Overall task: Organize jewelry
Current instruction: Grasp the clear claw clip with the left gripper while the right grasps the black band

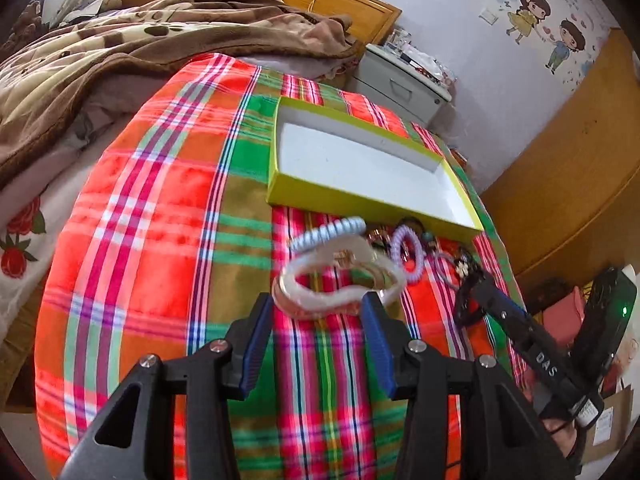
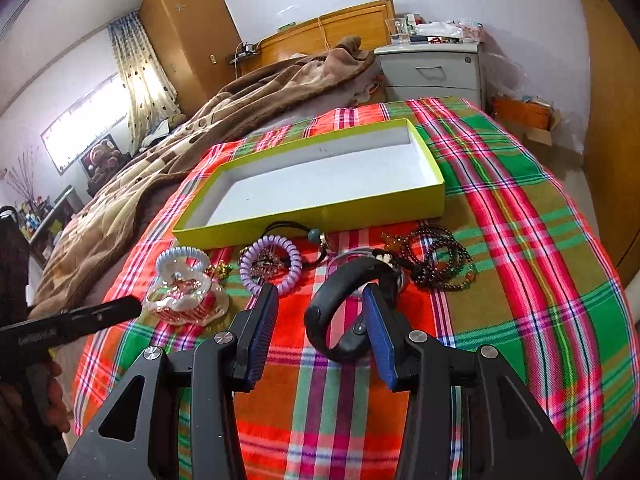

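An empty yellow-green box point(image 1: 340, 200) point(image 2: 320, 216) with a white inside lies on the plaid cloth. In front of it lies jewelry: a translucent hair claw point(image 1: 336, 280) point(image 2: 184, 300), a pale blue spiral tie point(image 1: 328, 232), a purple spiral tie point(image 2: 272, 268), dark bead bracelets point(image 2: 440, 264) and a black cord with a teal bead point(image 2: 312, 234). My left gripper point(image 1: 318, 306) is open, its tips at either end of the hair claw's near side. My right gripper point(image 2: 320, 296) is open around a black wristband point(image 2: 320, 320), which leans against the right pad.
The plaid cloth point(image 1: 160, 240) covers a bed and falls away at the right and near edges. A brown blanket point(image 1: 120, 52) is heaped behind the box. A white nightstand point(image 2: 432, 68) and a wooden headboard point(image 2: 340, 24) stand at the back. A hand point(image 2: 52, 400) shows at left.
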